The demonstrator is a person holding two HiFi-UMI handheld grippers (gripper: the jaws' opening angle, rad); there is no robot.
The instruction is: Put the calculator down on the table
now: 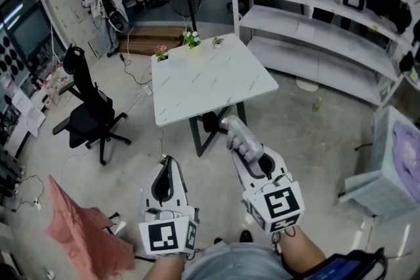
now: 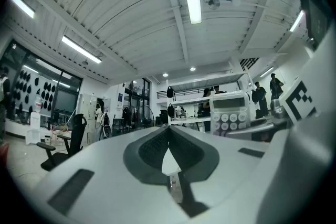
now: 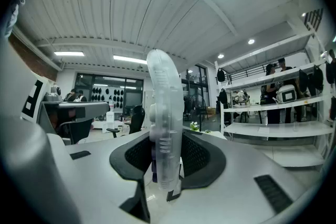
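A whitish, see-through calculator (image 1: 241, 136) stands edge-on between the pads of my right gripper (image 1: 253, 158), which is shut on it. In the right gripper view the calculator (image 3: 165, 118) rises upright out of the jaws of my right gripper (image 3: 168, 139). It is held in the air in front of the near edge of the white marble table (image 1: 210, 79), above the floor. My left gripper (image 1: 167, 162) hangs to its left, jaws together, with nothing in them. The left gripper view shows that left gripper (image 2: 169, 129) shut, with the calculator's keys (image 2: 231, 113) off to the right.
Small potted plants (image 1: 191, 40) sit along the table's far edge. A black office chair (image 1: 92, 111) stands to the left, with a pink cloth (image 1: 85, 233) on the floor near my left side. White shelving (image 1: 315, 29) lines the right, and a white cabinet (image 1: 394, 167) stands close by.
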